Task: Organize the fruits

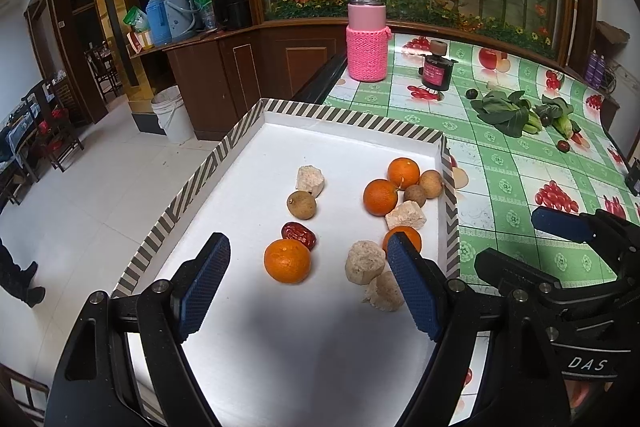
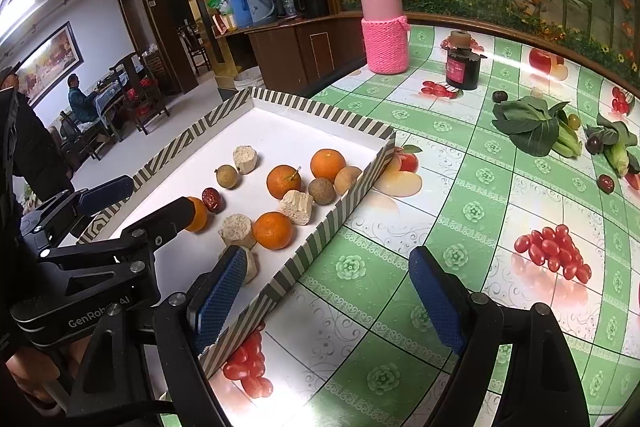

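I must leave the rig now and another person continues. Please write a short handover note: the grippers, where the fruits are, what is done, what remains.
Left gripper: open, empty, over the near part of the striped tray.
Right gripper: open, empty, over the tablecloth beside the tray.
In the tray, mixed: four oranges, three brown round fruits, one red date, four pale chunks.
On the tablecloth: leafy greens, some small dark fruits, a pink bottle, a dark jar.
Done: nothing sorted that I can see.
Left: group the fruits; probably bring in the loose ones.
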`<control>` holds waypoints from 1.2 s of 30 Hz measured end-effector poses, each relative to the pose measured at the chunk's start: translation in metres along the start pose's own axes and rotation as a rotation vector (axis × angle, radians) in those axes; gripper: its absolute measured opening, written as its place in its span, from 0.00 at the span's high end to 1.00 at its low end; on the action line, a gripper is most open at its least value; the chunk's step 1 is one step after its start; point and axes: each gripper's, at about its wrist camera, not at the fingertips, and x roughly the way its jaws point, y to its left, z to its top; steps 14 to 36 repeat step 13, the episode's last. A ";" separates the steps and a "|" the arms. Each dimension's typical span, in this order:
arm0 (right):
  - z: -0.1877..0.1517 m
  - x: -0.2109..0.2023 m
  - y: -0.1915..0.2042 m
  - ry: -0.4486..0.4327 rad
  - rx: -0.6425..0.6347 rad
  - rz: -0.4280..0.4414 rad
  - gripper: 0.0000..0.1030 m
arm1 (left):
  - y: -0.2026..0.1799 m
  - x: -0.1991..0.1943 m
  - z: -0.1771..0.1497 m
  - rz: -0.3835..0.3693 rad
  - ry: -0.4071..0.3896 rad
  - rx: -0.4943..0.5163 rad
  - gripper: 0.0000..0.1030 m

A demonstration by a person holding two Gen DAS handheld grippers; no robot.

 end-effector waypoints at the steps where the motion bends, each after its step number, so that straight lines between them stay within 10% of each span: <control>1: 0.000 0.000 0.000 0.001 0.000 0.000 0.18 | 0.000 0.001 0.000 -0.001 0.001 -0.002 0.21; 36: -0.001 0.000 -0.004 0.004 0.006 0.003 0.18 | -0.007 0.000 -0.002 0.023 -0.014 0.013 0.21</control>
